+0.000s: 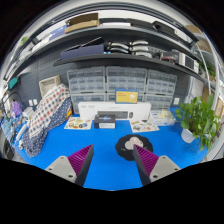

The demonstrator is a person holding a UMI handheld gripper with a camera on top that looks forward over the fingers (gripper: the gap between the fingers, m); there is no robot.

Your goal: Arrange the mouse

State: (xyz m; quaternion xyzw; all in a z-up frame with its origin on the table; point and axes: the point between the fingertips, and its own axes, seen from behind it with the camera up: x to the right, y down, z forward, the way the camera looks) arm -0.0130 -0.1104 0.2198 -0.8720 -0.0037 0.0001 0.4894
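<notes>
A white mouse (134, 142) lies on a round black pad (132, 147) on the blue mat (105, 150), just ahead of my right finger and partly hidden by its tip. My gripper (111, 153) stands open over the mat, with only bare blue mat between its magenta pads (81, 160). The mouse is ahead and to the right of the gap, not between the fingers.
A green potted plant (197, 118) stands at the right of the mat. A patterned cloth heap (47, 112) sits at the left. Along the back lie a small grey device (105, 121), papers and white drawer cabinets (113, 84) under shelves.
</notes>
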